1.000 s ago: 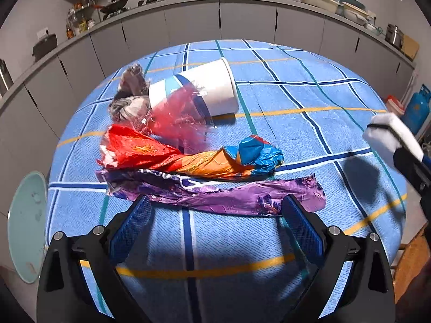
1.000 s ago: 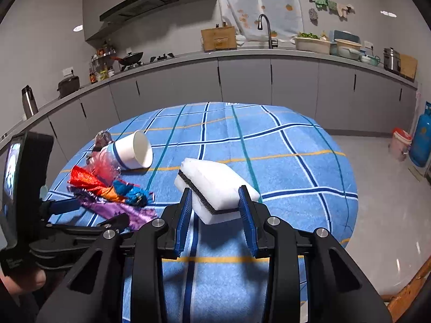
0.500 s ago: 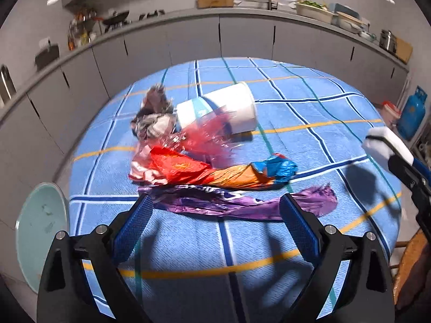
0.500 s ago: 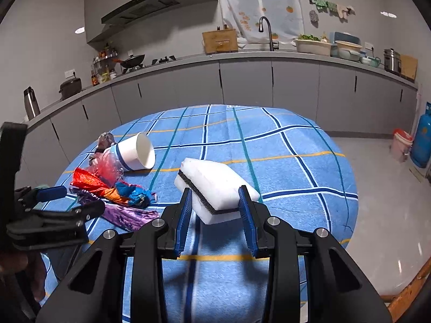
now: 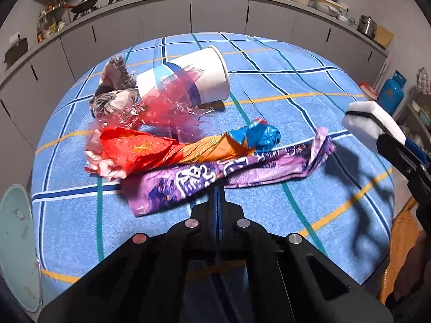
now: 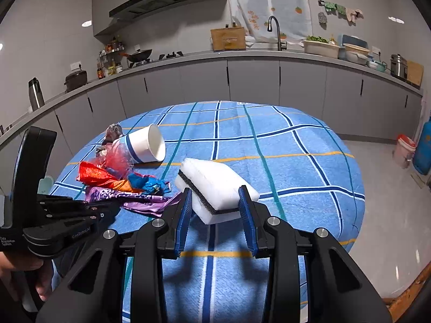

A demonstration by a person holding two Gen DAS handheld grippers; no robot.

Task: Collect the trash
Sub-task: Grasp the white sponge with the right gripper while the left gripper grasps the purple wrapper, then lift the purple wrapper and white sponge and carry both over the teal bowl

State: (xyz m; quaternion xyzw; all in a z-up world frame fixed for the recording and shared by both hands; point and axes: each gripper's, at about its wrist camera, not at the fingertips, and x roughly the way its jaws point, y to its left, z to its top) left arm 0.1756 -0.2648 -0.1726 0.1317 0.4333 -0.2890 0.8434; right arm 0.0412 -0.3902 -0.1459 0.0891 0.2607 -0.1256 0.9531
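So the left gripper [image 5: 218,188] has its jaws pressed right together, and they're pinching the near edge of the purple wrapper [image 5: 229,172]. That wrapper lies stretched across the blue checked tablecloth [image 5: 282,86], running left to right in the left wrist view

Rest of the trash is piled just behind it: a red-orange wrapper [image 5: 150,150] with a blue crumpled end [image 5: 258,137], touching the purple one along its far side. Behind that there's a bit of clear pink film [image 5: 172,102] draped over a white paper cup [image 5: 194,78] that's tipped on its side, mouth facing right. A grey-brown crumpled wad [image 5: 113,91] sits just left of the cup

The right gripper [image 6: 215,210] is clamped on a white sponge [image 6: 215,185] with a dark scrubby layer, held up above the table, jaws part way apart with the sponge filling the gap. From the left cam you can see it poking in on the right

Pale green bin [image 5: 16,242] is down at the left edge beside the table, and a hand [image 6: 16,269] grips the left tool's handle
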